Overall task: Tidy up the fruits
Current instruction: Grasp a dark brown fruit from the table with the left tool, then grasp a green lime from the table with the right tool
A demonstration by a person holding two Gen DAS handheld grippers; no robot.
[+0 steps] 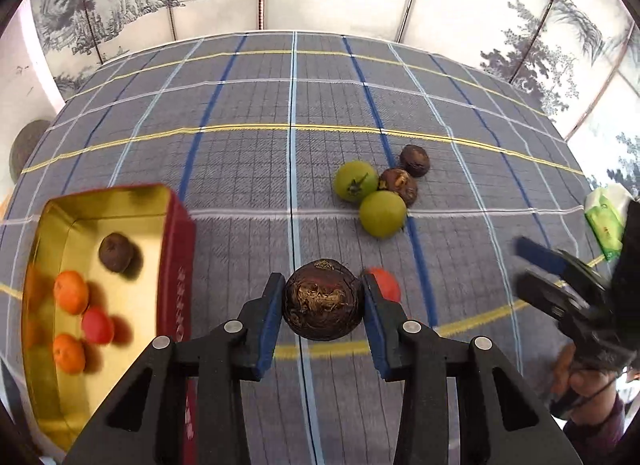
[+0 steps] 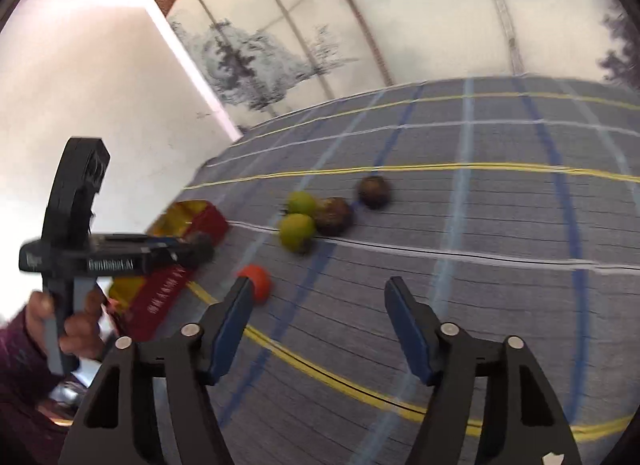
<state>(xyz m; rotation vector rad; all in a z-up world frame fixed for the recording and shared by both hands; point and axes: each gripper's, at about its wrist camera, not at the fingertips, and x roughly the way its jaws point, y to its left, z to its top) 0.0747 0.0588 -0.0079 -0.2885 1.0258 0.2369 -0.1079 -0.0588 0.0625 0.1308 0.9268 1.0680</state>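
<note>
**While the left gripper clamps a dark fruit, the right one stands empty**

Where the plaid tablecloth [image 1: 240, 169] meets the near edge, the left gripper [image 1: 323, 307] presses both blue pads against a dark brown round fruit [image 1: 323, 301], holding it just right of the red tin [image 1: 176, 265]. Inside the tin's gold interior lie two orange fruits, one red fruit and a small brown one [image 1: 116, 252]. A red-orange fruit [image 1: 385, 283] sits on the cloth just behind the left gripper's right finger. Farther back, two green fruits [image 1: 382, 213] and two brown fruits [image 1: 399, 185] cluster together, touching. The right gripper [image 2: 316, 301] hovers with its jaws apart, nothing between them. A green packet [image 1: 606, 221] lies at the cloth's right edge.
</note>
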